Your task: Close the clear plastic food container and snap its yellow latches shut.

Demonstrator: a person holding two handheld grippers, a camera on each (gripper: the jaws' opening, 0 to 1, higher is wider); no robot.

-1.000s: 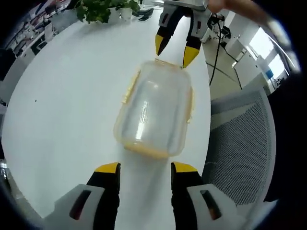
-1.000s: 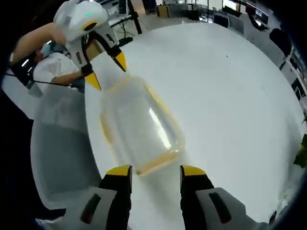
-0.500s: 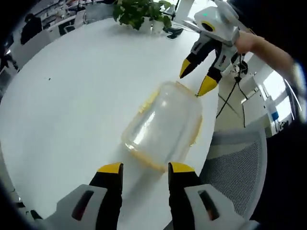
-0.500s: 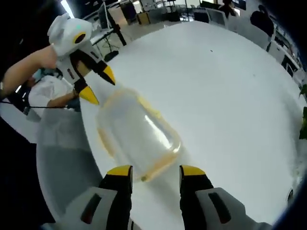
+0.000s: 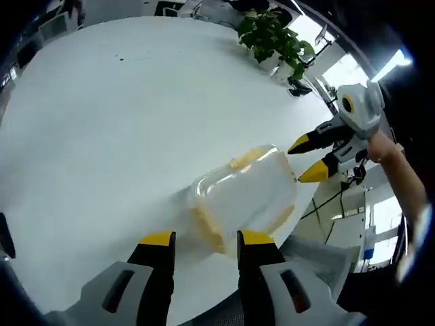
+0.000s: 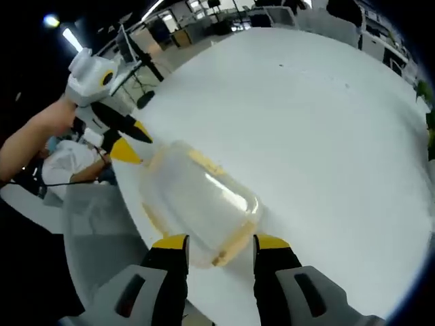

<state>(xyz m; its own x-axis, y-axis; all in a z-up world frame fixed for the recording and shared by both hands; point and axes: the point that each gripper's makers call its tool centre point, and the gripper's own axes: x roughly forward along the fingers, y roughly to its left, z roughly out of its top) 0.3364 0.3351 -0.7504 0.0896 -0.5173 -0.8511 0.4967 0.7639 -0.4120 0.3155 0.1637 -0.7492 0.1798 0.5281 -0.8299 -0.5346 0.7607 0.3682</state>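
No readable writing anywhere. The clear container [image 5: 246, 197] sits at the white table's [image 5: 102, 122] edge, lots of bare table beyond it. Left gripper [image 5: 201, 239] and right gripper [image 6: 213, 240] flank its ends, jaws spread.

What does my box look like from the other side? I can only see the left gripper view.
Observer: In the right gripper view, the clear container lies just ahead of the right gripper. A yellow latch on that end shows between its open jaws.
Operator: Can you see my left gripper from there?
Observer: Yes. The left gripper points at the container's far end, jaws apart, with a hand around its white body.
Operator: Is anybody else there?
Observer: A person in a white top shows past the edge of the table, behind that gripper.
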